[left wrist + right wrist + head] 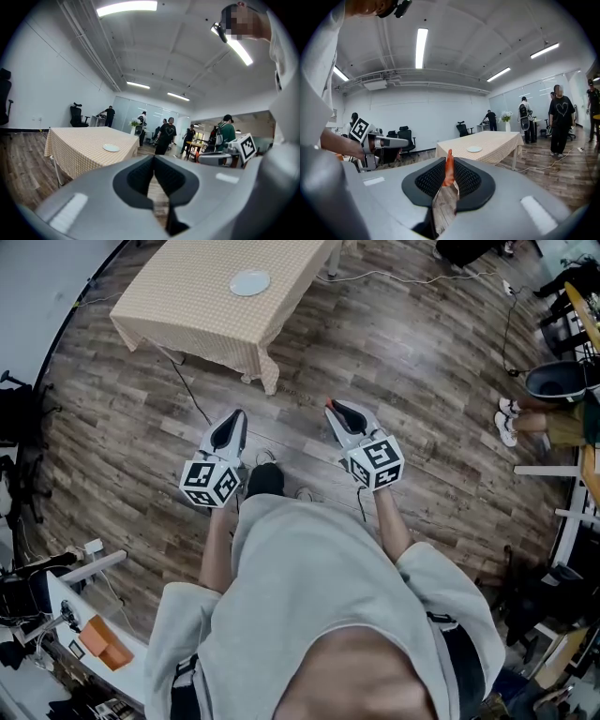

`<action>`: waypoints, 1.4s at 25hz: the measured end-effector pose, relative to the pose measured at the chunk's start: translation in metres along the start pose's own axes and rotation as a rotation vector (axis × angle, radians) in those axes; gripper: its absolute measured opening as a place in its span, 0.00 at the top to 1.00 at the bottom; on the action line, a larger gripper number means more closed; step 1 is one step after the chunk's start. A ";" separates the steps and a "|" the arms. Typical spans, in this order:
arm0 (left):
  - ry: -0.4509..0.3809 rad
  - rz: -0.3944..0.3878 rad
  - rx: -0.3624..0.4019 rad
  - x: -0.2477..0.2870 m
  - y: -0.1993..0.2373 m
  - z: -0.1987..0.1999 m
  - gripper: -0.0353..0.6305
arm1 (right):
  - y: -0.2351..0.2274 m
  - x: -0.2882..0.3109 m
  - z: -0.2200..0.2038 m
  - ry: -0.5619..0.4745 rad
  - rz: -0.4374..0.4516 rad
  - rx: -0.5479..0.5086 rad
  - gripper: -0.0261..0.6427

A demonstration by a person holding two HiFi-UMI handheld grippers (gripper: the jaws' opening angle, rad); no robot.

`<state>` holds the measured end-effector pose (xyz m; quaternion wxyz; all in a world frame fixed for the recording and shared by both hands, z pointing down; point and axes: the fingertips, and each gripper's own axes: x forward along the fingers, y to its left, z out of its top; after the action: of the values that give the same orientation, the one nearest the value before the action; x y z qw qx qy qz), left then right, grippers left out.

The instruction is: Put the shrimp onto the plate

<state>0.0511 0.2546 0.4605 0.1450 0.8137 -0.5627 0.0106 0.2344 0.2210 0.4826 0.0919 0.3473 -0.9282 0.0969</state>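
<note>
Shrimp (449,171), a slim orange sliver tapering to a point, stands upright, clamped between the black pads of the right tongs (449,160). The pads carry a fine dimpled mesh, and the shell around them is smooth grey moulded plastic with rounded shoulders. The left tongs (153,158) have the same grey shell and black lining. Their tips meet with nothing held, and only a narrow wedge of plank floor shows below the meeting point.

The plate (249,282) is a small, pale, round disc lying flat on the desk (206,296), which is draped to its edges in a beige cloth with a fine check.

The head view alone shows the layout. Both tongs are held side by side over the floor (422,427) of grey-brown wood-grain planks, with the desk well apart from them. From there the shrimp is hard to make out, perhaps only a reddish speck at the tip of the right tongs (330,407); the left tongs (240,414) look bare.

The gripper views give what the head view lacks: the state of the pads, the desk (487,143) seen side-on with the plate (474,149) on top, several people (165,136) standing beyond it, and long strip lights (421,47) on a white ceiling.
</note>
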 end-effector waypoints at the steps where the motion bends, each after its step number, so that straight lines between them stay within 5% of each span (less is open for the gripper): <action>1: 0.000 -0.003 -0.002 0.004 0.001 0.000 0.93 | -0.002 0.001 -0.001 0.003 -0.002 0.001 0.88; 14: -0.002 -0.029 -0.026 0.052 0.037 -0.002 0.93 | -0.029 0.050 -0.003 0.038 -0.003 -0.007 0.88; 35: 0.046 -0.062 -0.072 0.196 0.223 0.064 0.93 | -0.086 0.286 0.061 0.108 -0.007 0.009 0.88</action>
<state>-0.0910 -0.0126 0.4844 0.1874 0.8245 -0.5340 0.0045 0.0731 -0.0373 0.5022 0.1406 0.3453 -0.9202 0.1192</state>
